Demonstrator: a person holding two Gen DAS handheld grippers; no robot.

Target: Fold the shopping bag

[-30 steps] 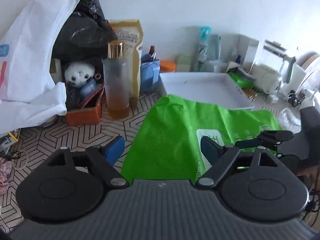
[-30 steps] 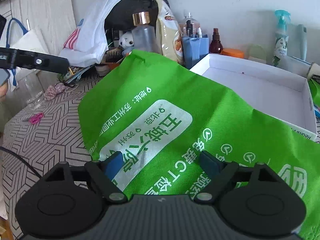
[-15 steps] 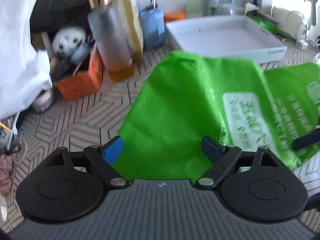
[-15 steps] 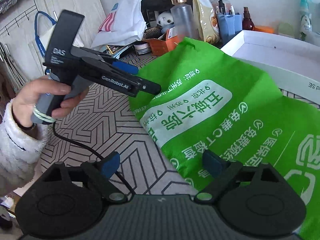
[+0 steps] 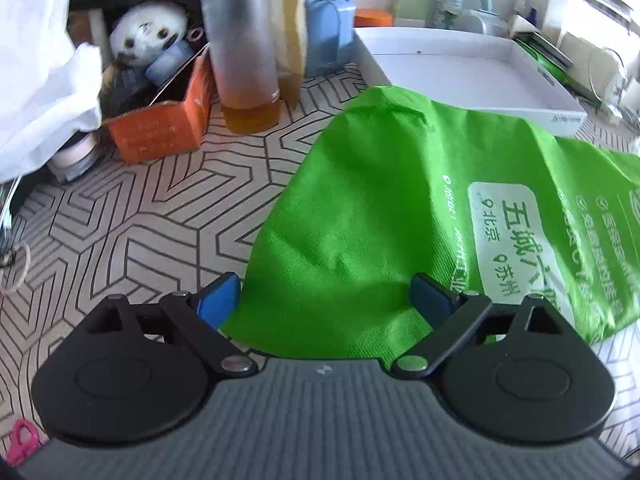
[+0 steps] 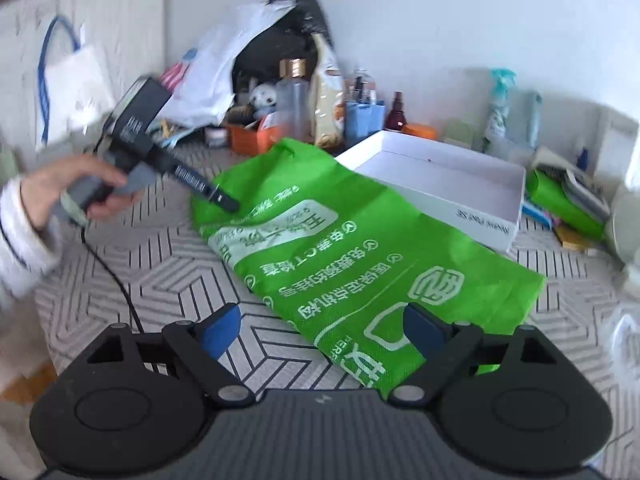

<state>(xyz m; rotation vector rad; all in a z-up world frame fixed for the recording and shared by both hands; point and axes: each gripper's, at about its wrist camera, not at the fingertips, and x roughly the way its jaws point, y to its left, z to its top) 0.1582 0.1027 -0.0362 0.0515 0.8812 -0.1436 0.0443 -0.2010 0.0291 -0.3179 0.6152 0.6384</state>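
A green non-woven shopping bag [image 5: 360, 200] with white print lies flat on the patterned tablecloth, its far end resting against a white box. My left gripper [image 5: 326, 300] is open, with the bag's near edge lying loose between its blue pads [image 5: 218, 300]. In the right wrist view the bag [image 6: 360, 240] stretches from far left to near right. There a hand holds the left gripper [image 6: 224, 200] over the bag's far left end. My right gripper [image 6: 322, 328] is open above the bag's near corner, and neither pad presses on the cloth.
A shallow white box [image 5: 560, 114] stands behind the bag. At the back left are a frosted bottle [image 5: 244, 52], an orange box [image 5: 160, 132], a plush toy [image 5: 144, 36] and a white plastic bag [image 5: 36, 80]. Spray bottles [image 6: 498, 108] and clutter line the wall.
My right gripper has drawn back from the bag, so most of the bag and the left gripper now show. My left gripper has tipped down closer to the bag's edge.
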